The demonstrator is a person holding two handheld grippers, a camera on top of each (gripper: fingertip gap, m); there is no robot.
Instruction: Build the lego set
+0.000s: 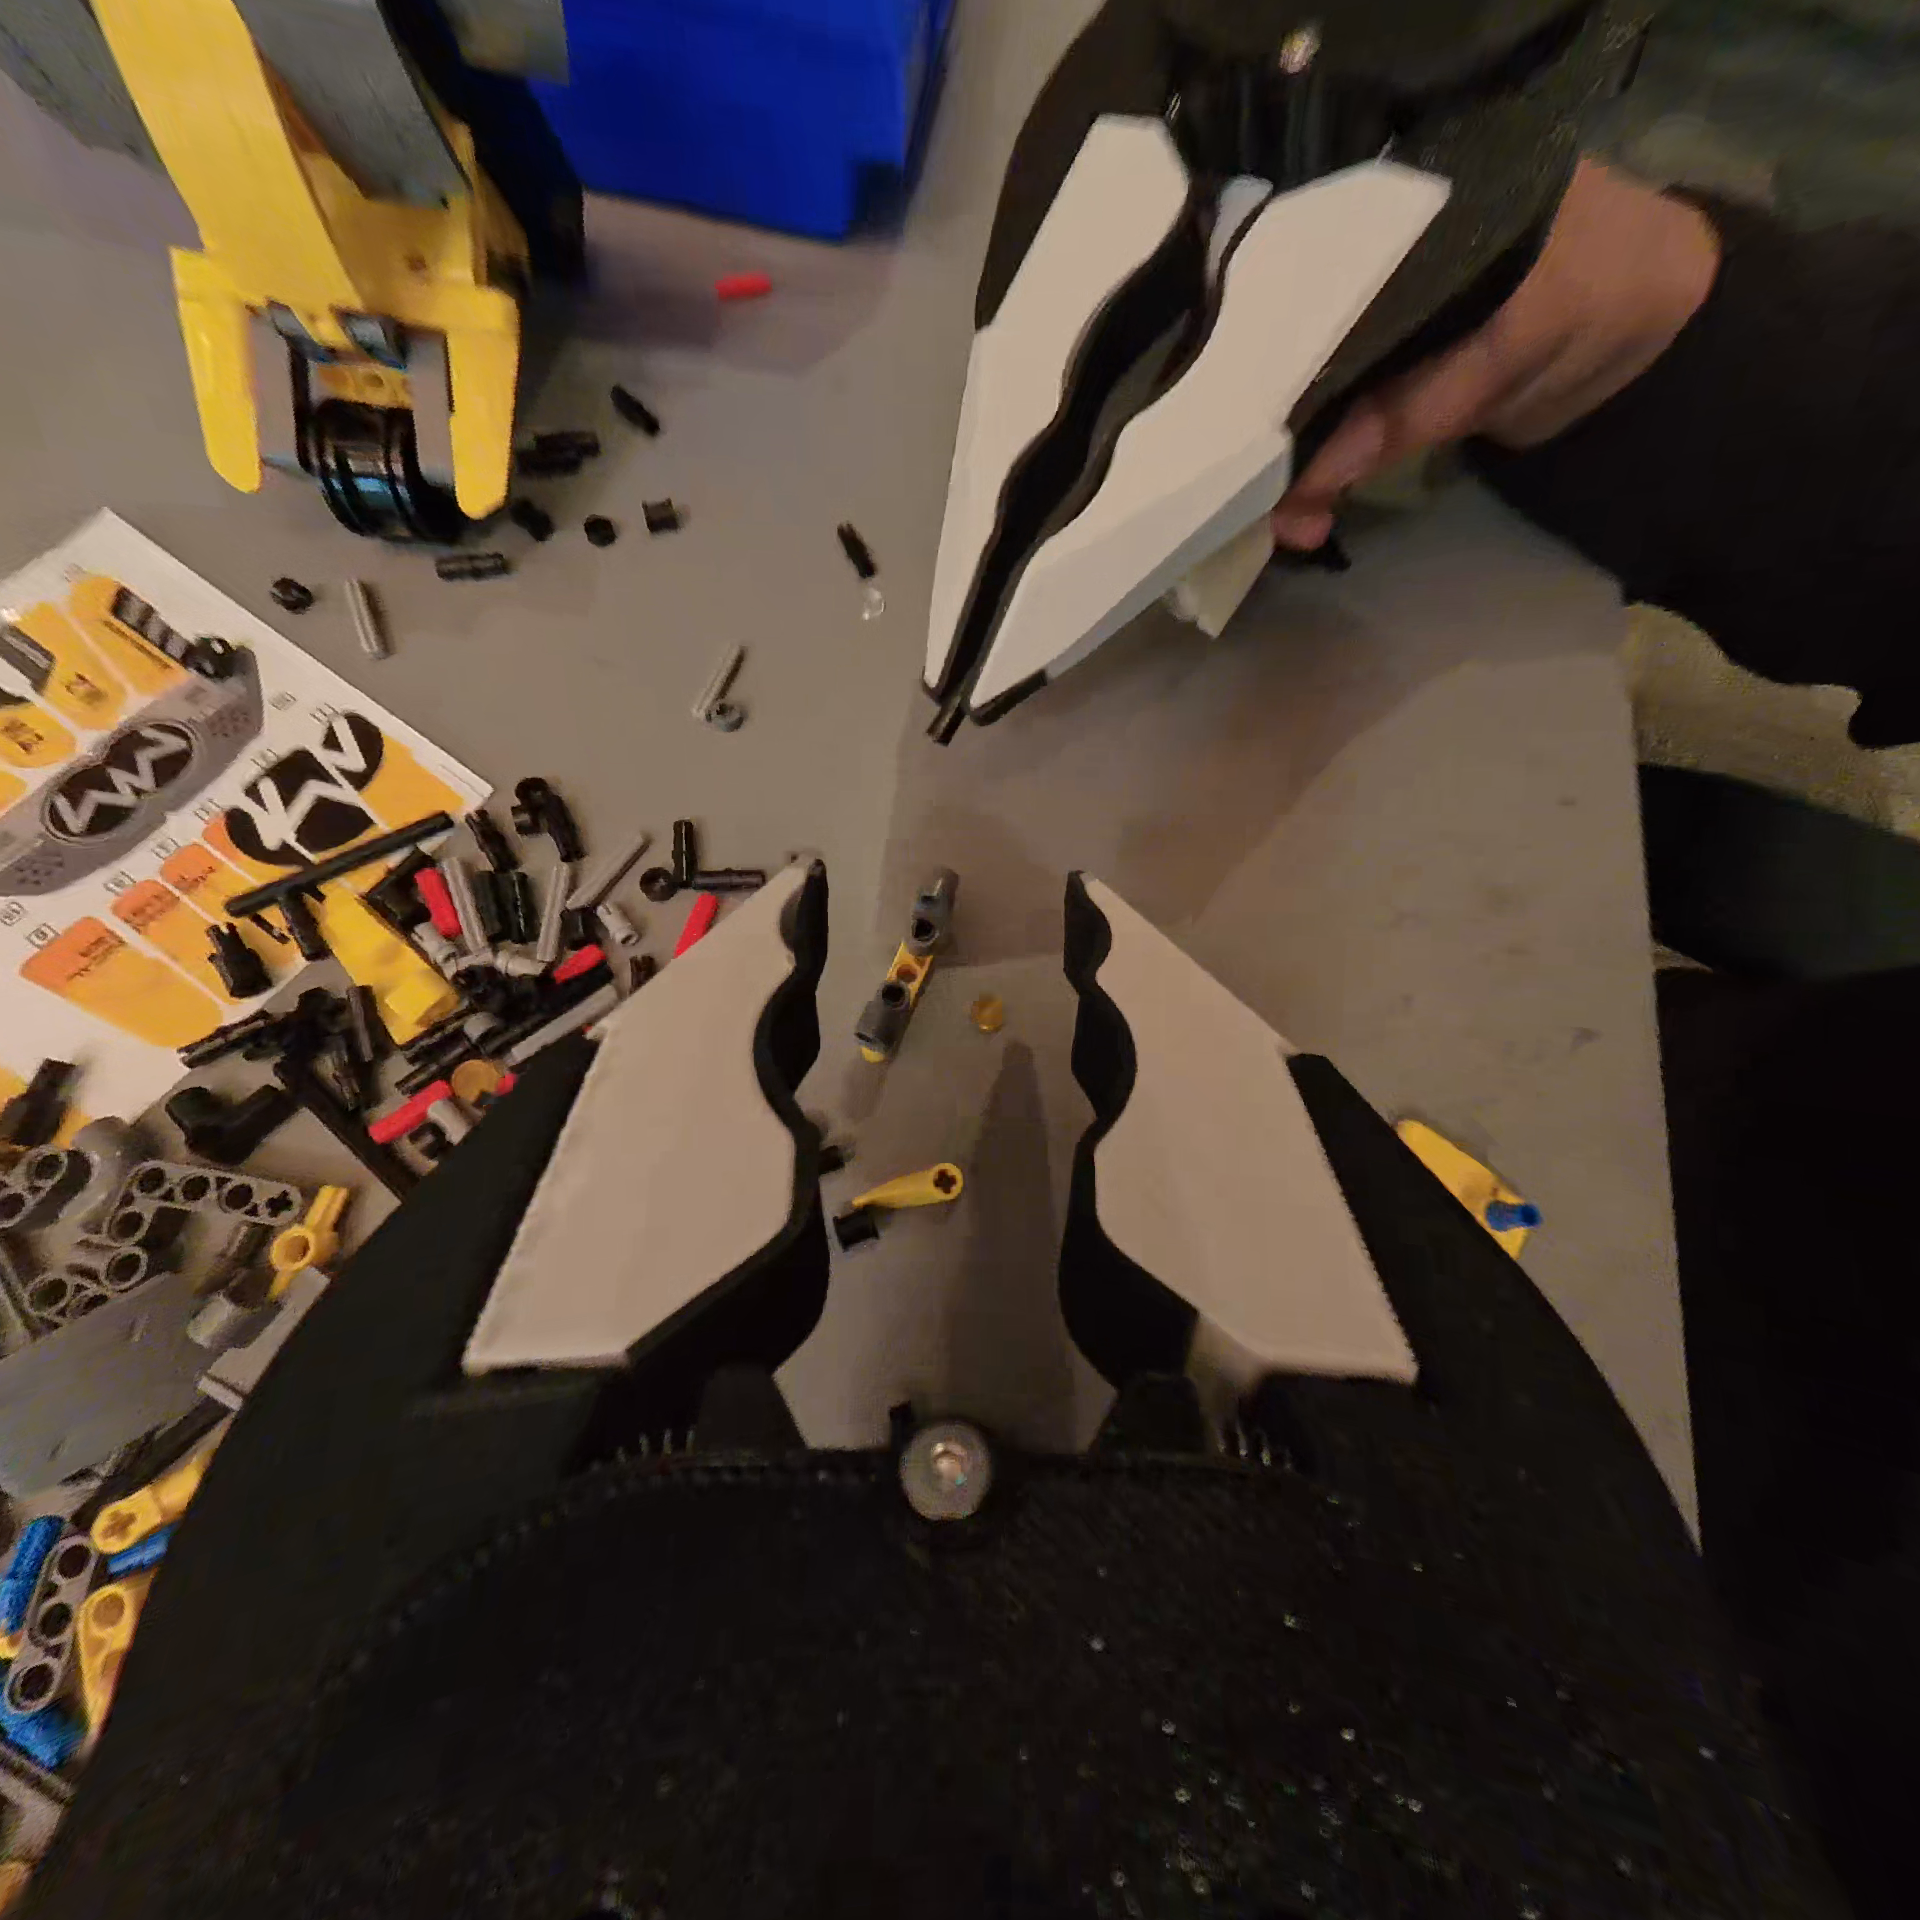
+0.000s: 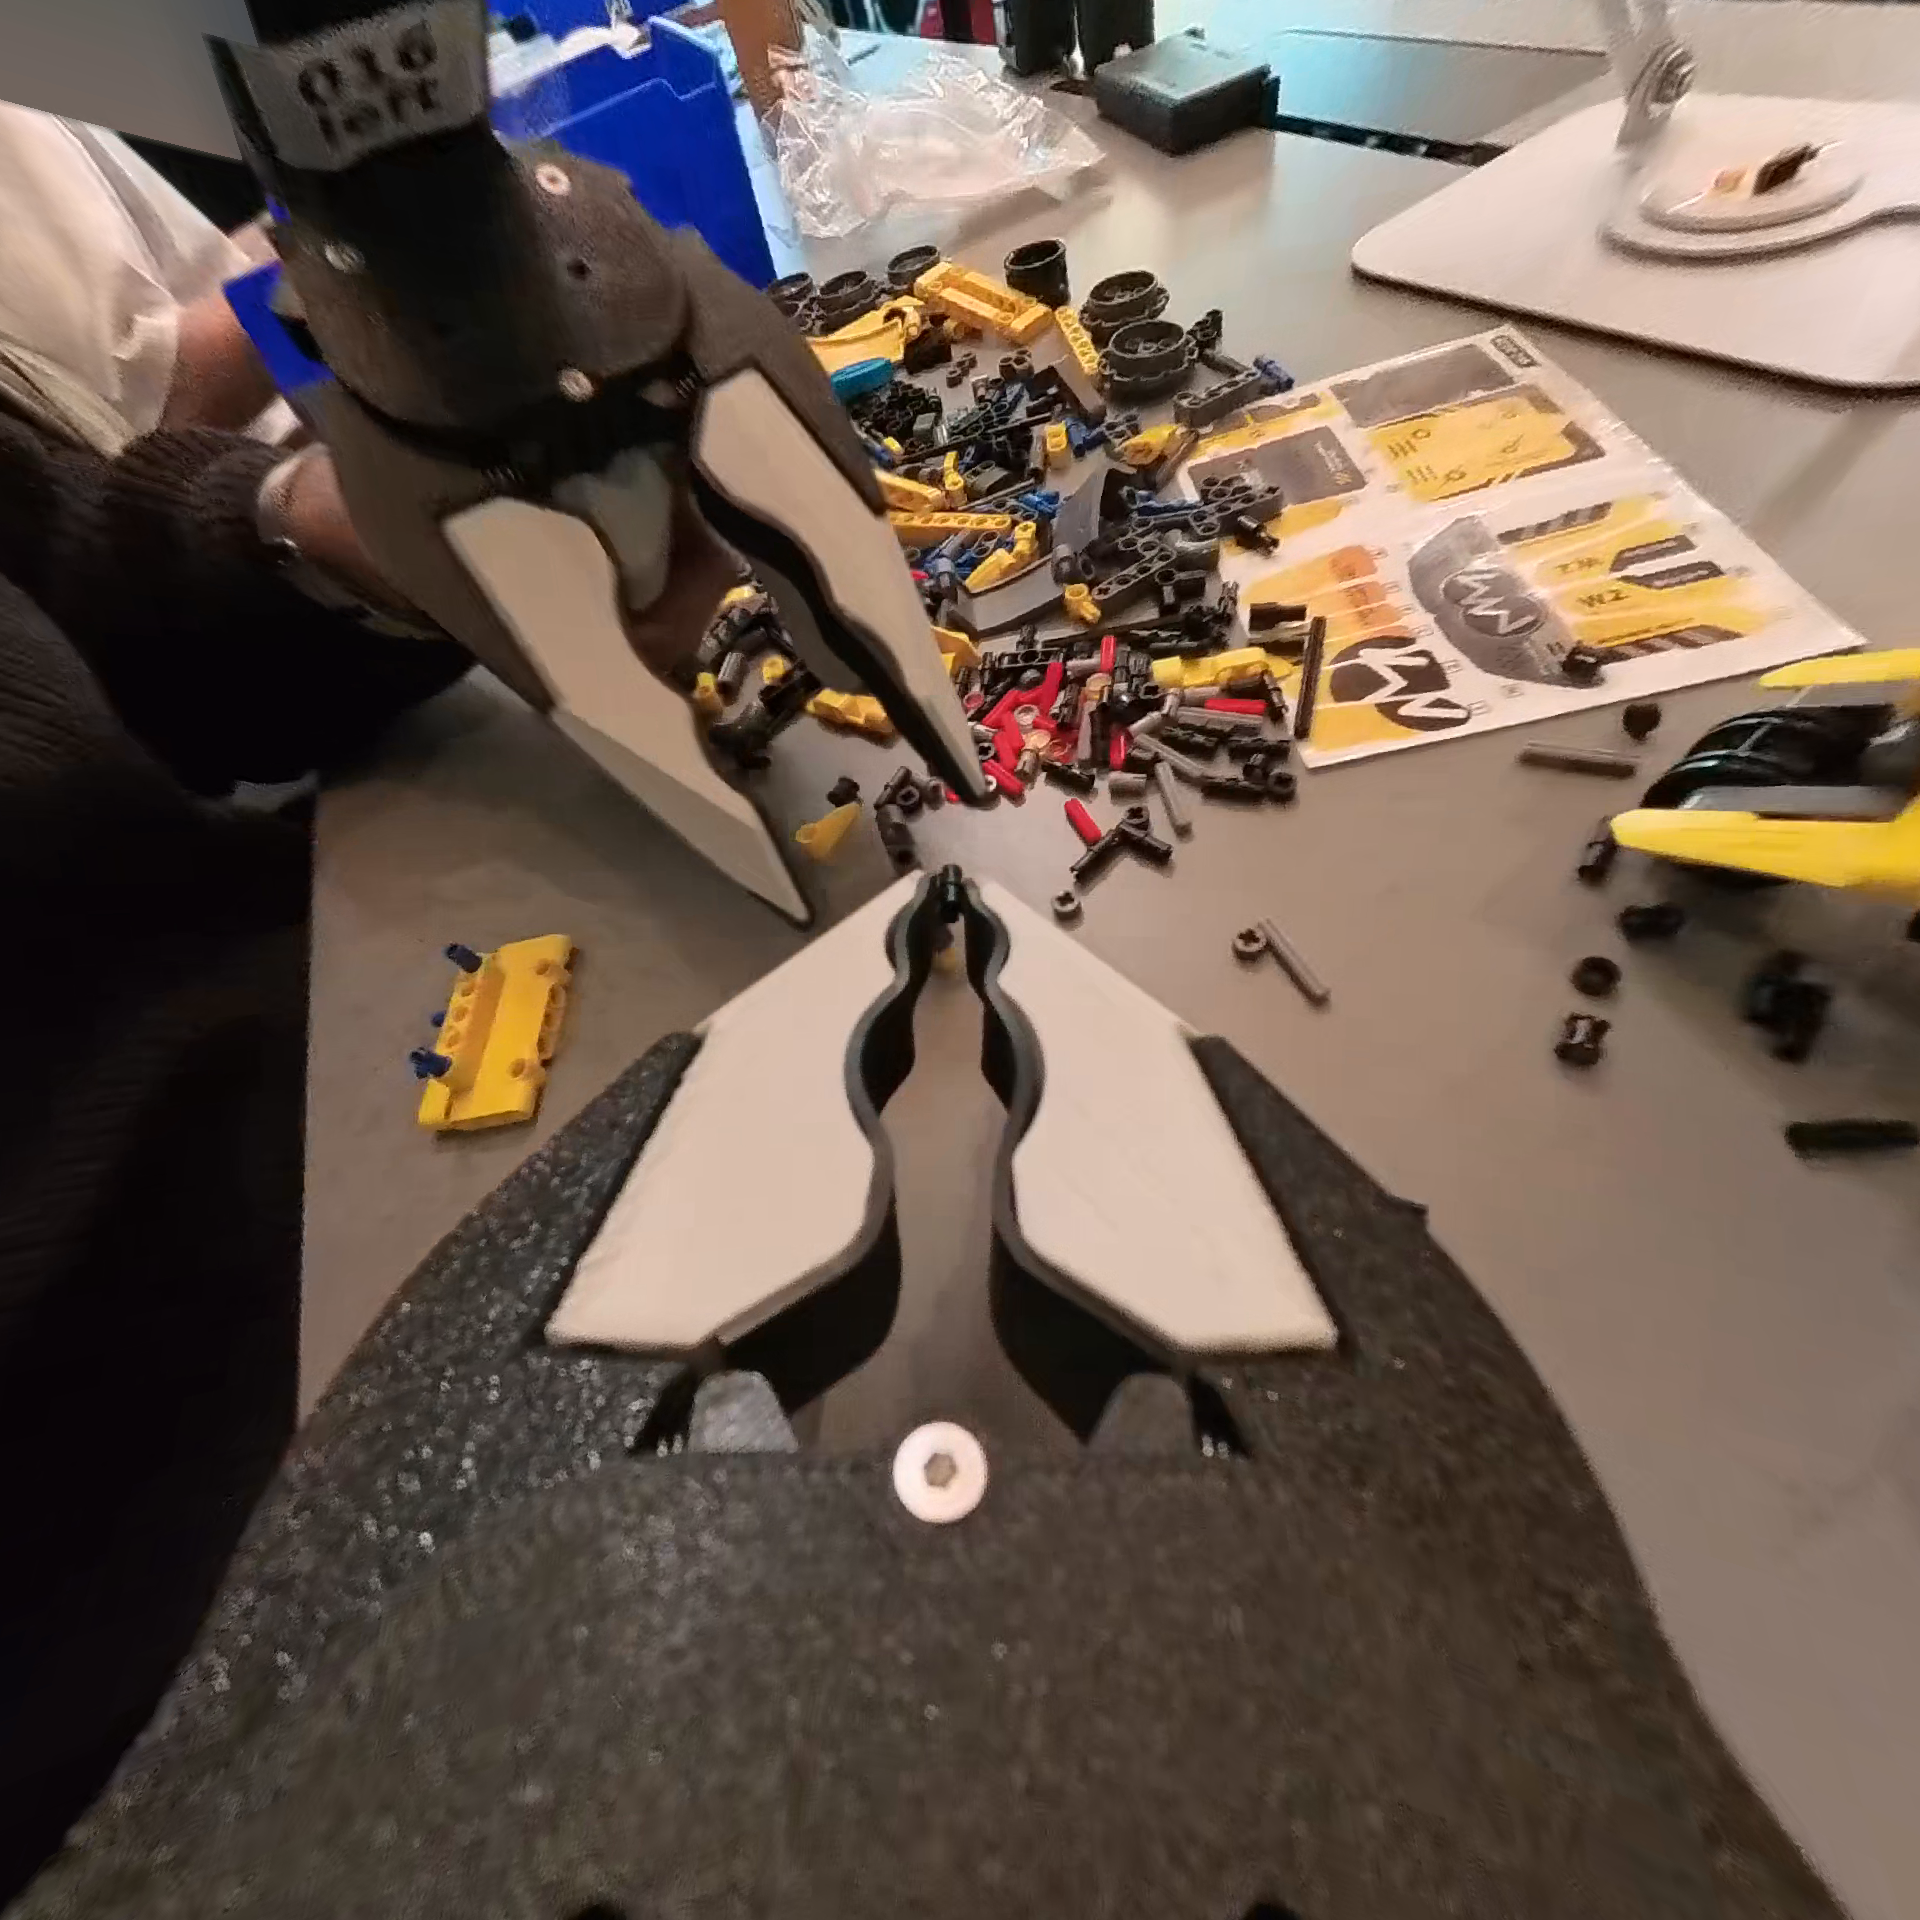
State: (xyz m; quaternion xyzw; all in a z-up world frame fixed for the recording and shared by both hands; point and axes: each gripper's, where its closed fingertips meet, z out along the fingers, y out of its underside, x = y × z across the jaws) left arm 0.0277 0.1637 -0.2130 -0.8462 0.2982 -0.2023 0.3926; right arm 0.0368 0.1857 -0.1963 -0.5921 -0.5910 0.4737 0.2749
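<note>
Left wrist view: the left tongs (image 1: 945, 883) were spread wide, nothing between the tips, hovering over the grey tabletop (image 1: 1299, 831). Right between the two fingers lay a small yellow beam with dark grey pins (image 1: 904, 961), with a tiny gold round stud (image 1: 987, 1011) just beside it and a yellow connector (image 1: 914, 1188) a bit closer to the camera. Off to the left of the tongs was a heap of loose black, red and grey pins (image 1: 499, 966), partly spilling onto a sticker sheet (image 1: 156, 790). Farther ahead on the left stood a yellow and grey model (image 1: 343, 260) with a blue bin (image 1: 748, 104) behind it. Ahead and to the right, the right tongs (image 1: 951, 717) were pressed together on a small black pin (image 1: 945, 724), held by a hand (image 1: 1507, 353).

Right wrist view: the right tongs (image 2: 948, 894) were pinching that black pin (image 2: 948, 891) right at the tips, above the tabletop (image 2: 1455, 1039). The left tongs (image 2: 894, 862) came in from the upper left, spread apart, their tips just ahead of the right ones. To the left of the tongs sat a yellow plate with blue pins (image 2: 499, 1029). Ahead was the big parts pile (image 2: 1039, 499), the sticker sheet (image 2: 1507, 551) ahead-right, a grey axle piece (image 2: 1283, 958) near on the right, and the yellow model (image 2: 1787, 810) at the far right edge.
</note>
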